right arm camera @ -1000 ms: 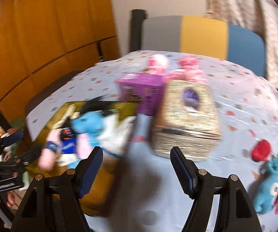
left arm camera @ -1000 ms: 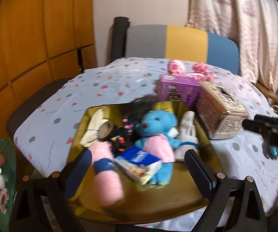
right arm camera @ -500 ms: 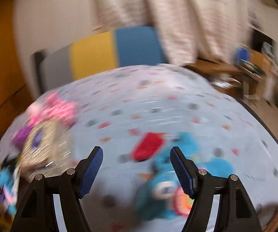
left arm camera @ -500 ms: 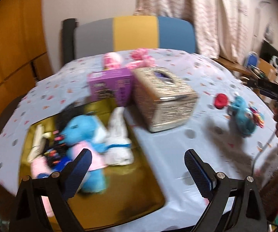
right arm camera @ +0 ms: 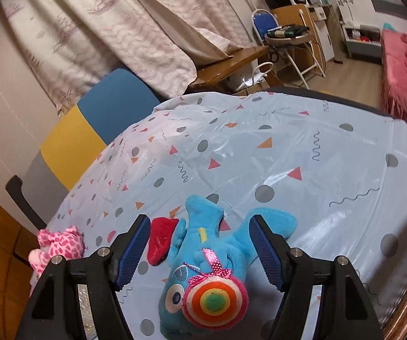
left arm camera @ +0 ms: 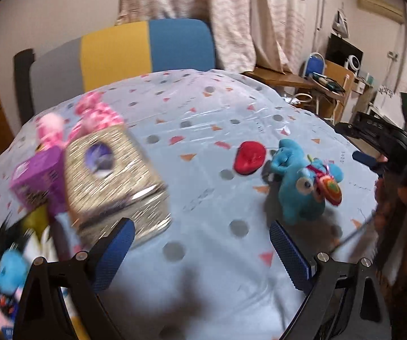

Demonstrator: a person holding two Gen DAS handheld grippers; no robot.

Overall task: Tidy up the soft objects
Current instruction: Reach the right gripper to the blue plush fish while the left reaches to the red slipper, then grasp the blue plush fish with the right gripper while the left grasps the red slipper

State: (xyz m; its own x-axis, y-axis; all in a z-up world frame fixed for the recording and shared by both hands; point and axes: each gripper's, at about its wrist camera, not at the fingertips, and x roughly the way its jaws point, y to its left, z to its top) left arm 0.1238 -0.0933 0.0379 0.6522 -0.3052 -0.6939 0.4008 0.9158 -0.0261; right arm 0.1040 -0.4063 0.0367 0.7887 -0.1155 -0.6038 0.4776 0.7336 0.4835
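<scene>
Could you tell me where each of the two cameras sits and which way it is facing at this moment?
Left wrist: on the left tool, angled down across the table at the glitter box and blue plush; its open fingers show, and the right tool in a hand.
Right wrist: on the right tool, angled down over the blue plush, which lies between its open fingers.
Shared: blue plush, red piece, pink plush, chair.

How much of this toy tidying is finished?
Done: several soft things already lie in the yellow tray. In hand: the open right gripper straddles the blue plush toy without pressing it. Left: the red piece and the pink plush.
</scene>
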